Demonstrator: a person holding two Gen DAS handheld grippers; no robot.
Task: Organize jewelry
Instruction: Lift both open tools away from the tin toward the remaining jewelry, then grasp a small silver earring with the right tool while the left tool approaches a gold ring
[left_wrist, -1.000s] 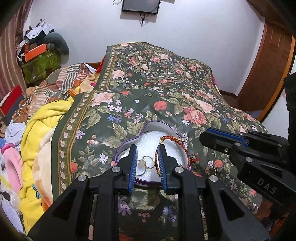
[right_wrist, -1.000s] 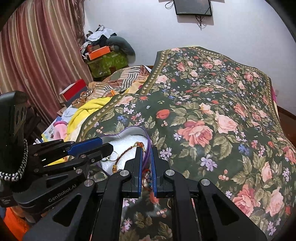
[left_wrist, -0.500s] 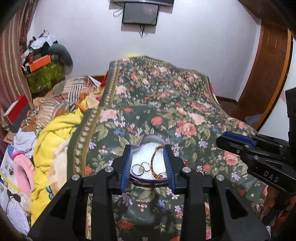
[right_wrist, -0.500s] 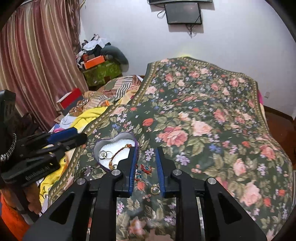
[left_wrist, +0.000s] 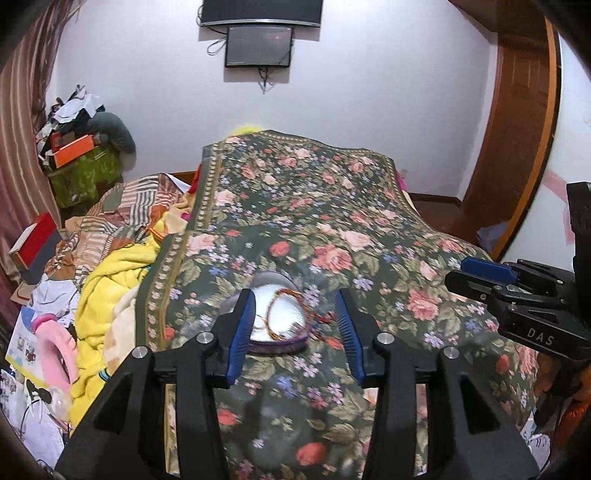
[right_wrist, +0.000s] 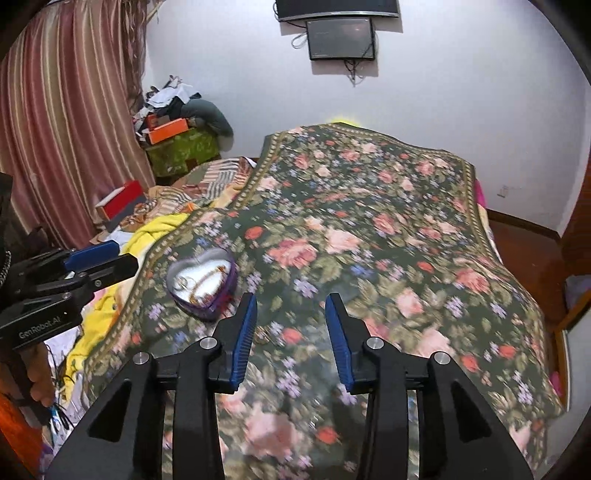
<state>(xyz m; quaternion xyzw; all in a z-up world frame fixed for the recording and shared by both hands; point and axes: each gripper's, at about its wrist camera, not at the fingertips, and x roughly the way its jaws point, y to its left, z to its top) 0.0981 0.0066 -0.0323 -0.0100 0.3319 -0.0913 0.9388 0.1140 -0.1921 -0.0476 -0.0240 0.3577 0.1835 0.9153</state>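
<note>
- Sitting on the floral bedspread (left_wrist: 332, 206) near the bed's left edge, a heart-shaped box (right_wrist: 202, 284) with purple walls and a pale lining holds the jewelry.
- Inside it lie a red-and-gold beaded bracelet (left_wrist: 280, 314) curled along the right half and metal rings (right_wrist: 184, 282) at the left; a red tassel end of the bracelet hangs over the box's right rim onto the bedspread.
- One small gold ring (right_wrist: 263, 334) lies outside the box on the bedspread, just right of the right gripper's left finger in the right wrist view; blur hides its detail.
- Left hand-held gripper (left_wrist: 295, 328) hovers above the near side of the box, tilted downward, its jaws opening, with nothing pinched; the box shows in the gap but the blue pads (left_wrist: 242, 330) stand clear of it.
- Right hand-held gripper (right_wrist: 291, 332) hangs to the right of the box, also angled down, jaws opening and empty, with only bedspread between the blue pads.
- Each gripper shows in the other's view: the right one at the far right edge of the left wrist view, the left one at the left edge of the right wrist view, with fingers of the holding hand (right_wrist: 38, 373) below it.
- Piled yellow and striped bedding (left_wrist: 110, 273) lies left of the bedspread.
</note>
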